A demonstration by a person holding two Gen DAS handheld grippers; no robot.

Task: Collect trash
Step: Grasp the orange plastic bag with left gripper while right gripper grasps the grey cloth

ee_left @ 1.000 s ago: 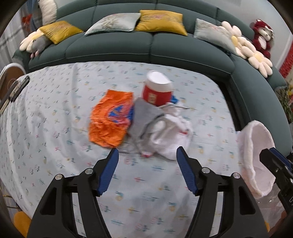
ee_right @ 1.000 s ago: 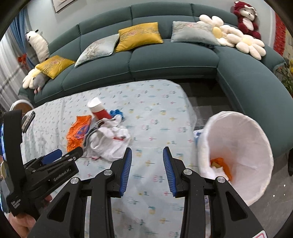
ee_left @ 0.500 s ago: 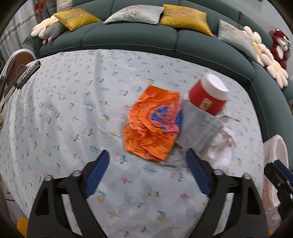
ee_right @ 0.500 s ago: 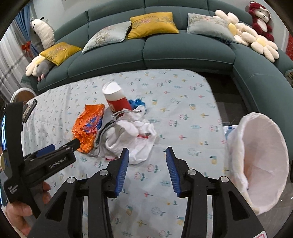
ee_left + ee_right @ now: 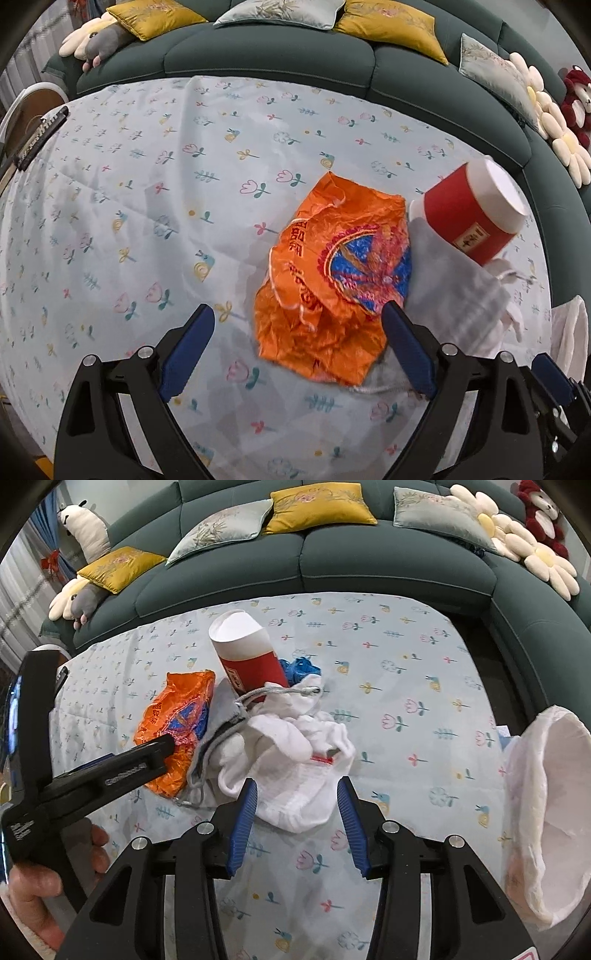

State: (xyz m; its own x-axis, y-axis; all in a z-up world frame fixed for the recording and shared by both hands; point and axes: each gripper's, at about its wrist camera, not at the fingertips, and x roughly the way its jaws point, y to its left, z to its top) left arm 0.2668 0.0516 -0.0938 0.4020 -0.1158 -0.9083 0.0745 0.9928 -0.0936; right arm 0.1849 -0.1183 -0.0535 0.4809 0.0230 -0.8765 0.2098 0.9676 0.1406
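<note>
Down in the left wrist view, the left gripper stands spread wide and empty over the near edge of the orange wrapper on the counter; its right finger hides the wrapper's corner. Seen from the right wrist, the right gripper, jaws partly apart and holding nothing, straddles the white bag just right of the wrapper; the bin liner is cut off at the frame edge.

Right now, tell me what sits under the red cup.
The red cup leans tilted on a grey cloth and a white cloth, with something blue behind it. Its base is hidden by the cloths.
</note>
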